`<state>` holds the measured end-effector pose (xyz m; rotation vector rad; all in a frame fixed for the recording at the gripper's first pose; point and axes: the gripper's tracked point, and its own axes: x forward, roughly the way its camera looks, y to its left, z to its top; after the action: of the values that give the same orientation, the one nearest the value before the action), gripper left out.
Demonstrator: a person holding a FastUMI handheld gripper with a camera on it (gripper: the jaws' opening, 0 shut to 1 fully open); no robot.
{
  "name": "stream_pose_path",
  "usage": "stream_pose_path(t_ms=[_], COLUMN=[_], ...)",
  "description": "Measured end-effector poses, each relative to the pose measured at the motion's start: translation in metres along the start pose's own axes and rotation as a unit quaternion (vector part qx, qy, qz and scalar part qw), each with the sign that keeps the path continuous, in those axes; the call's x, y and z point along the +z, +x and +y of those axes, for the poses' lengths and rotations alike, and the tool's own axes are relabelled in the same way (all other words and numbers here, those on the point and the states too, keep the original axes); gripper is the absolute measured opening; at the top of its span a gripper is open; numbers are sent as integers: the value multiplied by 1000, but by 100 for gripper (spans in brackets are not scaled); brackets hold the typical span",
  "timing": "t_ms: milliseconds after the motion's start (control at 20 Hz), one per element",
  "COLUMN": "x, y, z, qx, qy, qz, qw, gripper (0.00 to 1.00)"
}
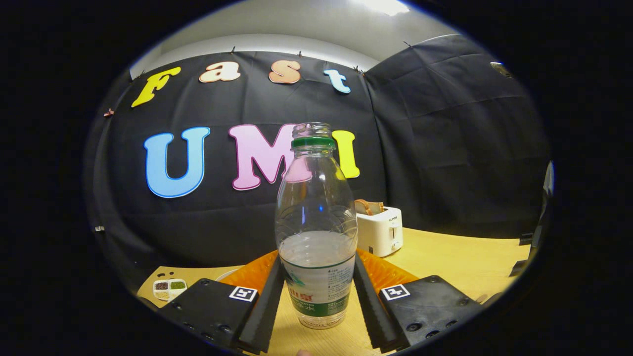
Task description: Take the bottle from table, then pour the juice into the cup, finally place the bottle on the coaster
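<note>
Gripper view: a clear plastic bottle with a green neck ring and a green-and-white label (316, 237) stands upright between the two fingers of the gripper (316, 301), its cap off and its mouth open. It is partly filled with a pale cloudy liquid whose level sits just above the label. Both fingers press against the bottle's lower body, one on each side of the label, so the tool is clamped on it. The bottle's base appears to sit at or just above the light wooden table (460, 257); I cannot tell whether it touches the surface. Beyond the bottle, to its right, a white toaster with slices of bread in its slots (379, 228) stands on the table near the black cloth wall. Beyond the left finger, a small white divided tray holding dark, green and pale fillings (169, 289) lies on the table, and just beside it the rim of a white plate (228, 273) peeks out
</note>
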<state>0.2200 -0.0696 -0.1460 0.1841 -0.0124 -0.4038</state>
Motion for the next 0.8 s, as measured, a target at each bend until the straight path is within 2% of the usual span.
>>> stream_pose_path(t_ms=[450, 800], x=[-52, -96], y=[63, 79], z=[16, 24], qx=[-13, -5], qy=[-18, -60], qz=[4, 24], qw=[1000, 998], gripper=[76, 76])
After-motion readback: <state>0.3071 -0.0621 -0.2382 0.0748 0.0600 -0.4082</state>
